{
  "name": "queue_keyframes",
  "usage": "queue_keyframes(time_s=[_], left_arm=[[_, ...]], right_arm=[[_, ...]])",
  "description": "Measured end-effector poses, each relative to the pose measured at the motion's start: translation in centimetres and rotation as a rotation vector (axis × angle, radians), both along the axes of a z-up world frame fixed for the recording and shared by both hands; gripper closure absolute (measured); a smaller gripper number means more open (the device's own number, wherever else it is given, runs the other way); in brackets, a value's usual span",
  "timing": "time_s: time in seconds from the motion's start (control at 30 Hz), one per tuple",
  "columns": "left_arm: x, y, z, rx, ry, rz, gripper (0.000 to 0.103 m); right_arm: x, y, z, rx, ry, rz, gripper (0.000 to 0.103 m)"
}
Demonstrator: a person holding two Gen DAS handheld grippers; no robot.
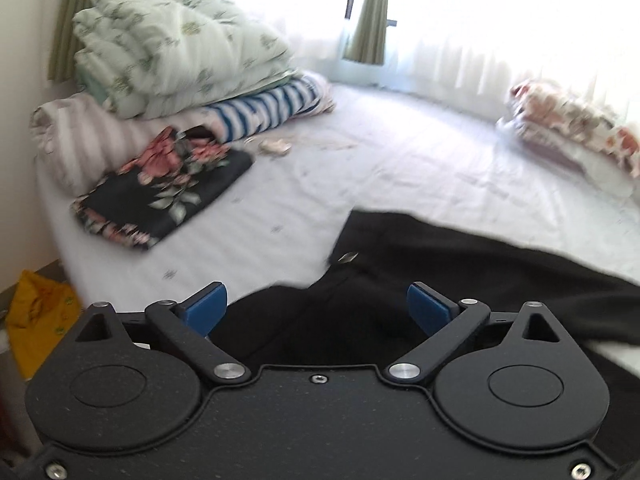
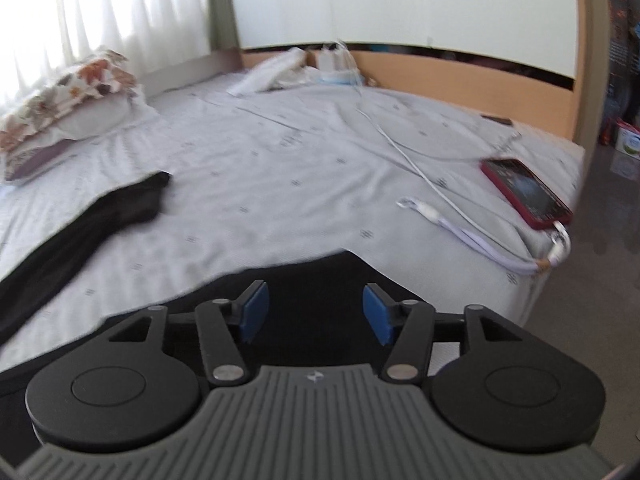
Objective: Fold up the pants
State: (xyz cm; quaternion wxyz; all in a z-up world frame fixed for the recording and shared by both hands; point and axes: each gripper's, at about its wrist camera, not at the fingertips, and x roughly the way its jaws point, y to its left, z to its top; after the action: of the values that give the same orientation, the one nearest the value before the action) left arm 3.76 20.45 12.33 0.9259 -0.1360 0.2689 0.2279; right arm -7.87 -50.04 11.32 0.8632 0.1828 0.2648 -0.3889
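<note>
Black pants [image 1: 460, 256] lie spread on the white bed sheet [image 1: 360, 168]. In the left wrist view the waist end with a small metal button lies just ahead of my left gripper [image 1: 316, 300], which is open with its blue pads wide apart over the cloth. In the right wrist view one leg [image 2: 80, 228] runs off to the far left and another black part [image 2: 316, 276] lies under my right gripper [image 2: 316, 300], which is open and empty.
Folded quilts [image 1: 176, 48] and a folded floral cloth [image 1: 160, 188] are stacked at the bed's far left. A floral pillow [image 2: 72, 84] lies by the curtained window. A red phone [image 2: 524, 192] with a white cable [image 2: 460, 220] lies near the bed's right edge.
</note>
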Motion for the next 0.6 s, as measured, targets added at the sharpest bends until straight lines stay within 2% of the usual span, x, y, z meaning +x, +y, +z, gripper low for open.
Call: queue_keyframes(time_s=[0.17, 0.3, 0.37, 0.47, 0.6], left_arm=[[3.3, 0.1, 1.9, -0.065, -0.032, -0.065, 0.006], [6.5, 0.2, 2.7, -0.099, -0.035, -0.098, 0.003], [8.4, 0.5, 2.7, -0.135, -0.043, -0.117, 0.000], [11.3, 1.1, 2.1, -0.197, -0.035, -0.122, 0.000], [15.7, 2.4, 0.3, -0.253, 0.036, -0.070, 0.000]], right_arm=[[1.7, 2.5, 4.1, -0.032, -0.068, 0.113, 0.026], [3.5, 3.3, 7.5, -0.020, -0.128, 0.174, 0.019], [4.8, 3.3, 8.9, -0.010, -0.152, 0.188, 0.014], [7.3, 3.2, 10.5, 0.006, -0.163, 0.207, 0.012], [11.3, 3.1, 11.3, 0.036, -0.155, 0.223, 0.011]])
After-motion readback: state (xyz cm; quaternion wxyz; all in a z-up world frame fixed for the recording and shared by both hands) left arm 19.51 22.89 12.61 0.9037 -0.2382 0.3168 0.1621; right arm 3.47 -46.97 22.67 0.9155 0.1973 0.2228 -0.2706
